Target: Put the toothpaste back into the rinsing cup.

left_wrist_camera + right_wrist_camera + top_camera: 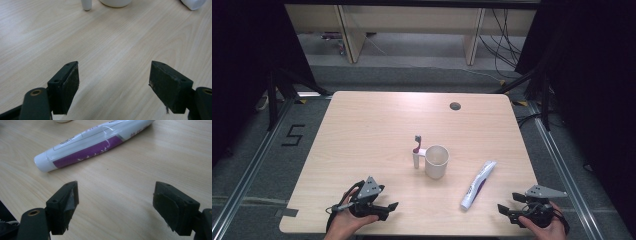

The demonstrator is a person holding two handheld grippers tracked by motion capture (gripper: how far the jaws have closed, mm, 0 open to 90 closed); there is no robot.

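Right hand-held gripper [115, 202] gapes near toothpaste tube [95, 143], seemingly untouched.

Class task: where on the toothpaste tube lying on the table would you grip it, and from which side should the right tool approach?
Probably across the toothpaste tube mid-body, where it is round and full. It lies flat with its cap toward the table's near edge, so the open right tool could come from above, jaws straddling its long sides.
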